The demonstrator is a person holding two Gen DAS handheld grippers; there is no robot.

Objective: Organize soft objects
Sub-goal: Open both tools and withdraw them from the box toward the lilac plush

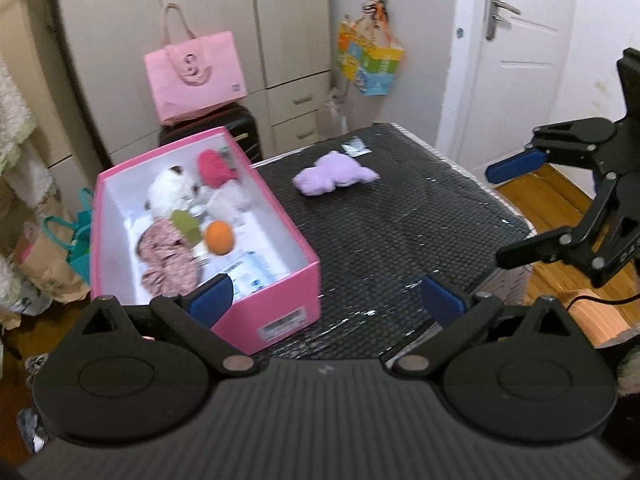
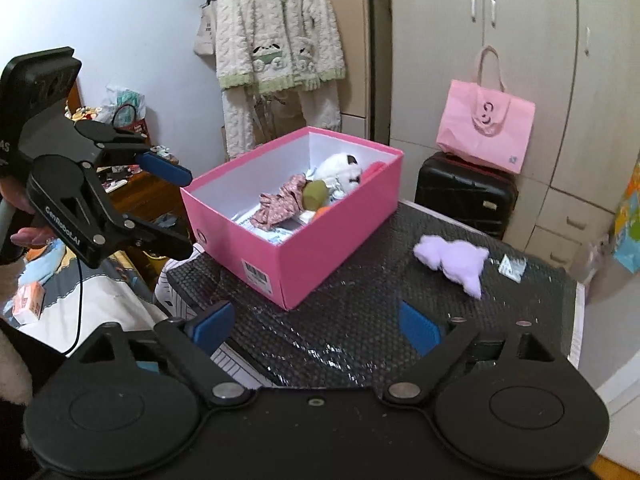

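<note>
A pink open box (image 1: 280, 208) (image 2: 320, 240) stands on the left part of a black mesh-topped table (image 1: 400, 232) (image 2: 360, 312). In it lie a white plush (image 1: 170, 192) (image 2: 340, 168), a red soft toy (image 1: 214, 168), an orange ball (image 1: 219, 237), a floral cloth (image 1: 168, 256) (image 2: 280, 202) and a green item (image 1: 185, 222) (image 2: 313, 194). A purple plush (image 1: 332, 174) (image 2: 452, 258) lies on the table right of the box. My left gripper (image 1: 328, 300) (image 2: 182, 212) is open and empty beside the box's near corner. My right gripper (image 2: 316, 328) (image 1: 496, 216) is open and empty above the table's near edge.
A small white packet (image 1: 355, 147) (image 2: 512, 267) lies behind the purple plush. A pink tote (image 1: 196, 80) (image 2: 484, 136) sits on a black suitcase (image 2: 464, 192) against the wardrobe. A robe (image 2: 280, 48) hangs behind the box. A door (image 1: 516, 64) is at the right.
</note>
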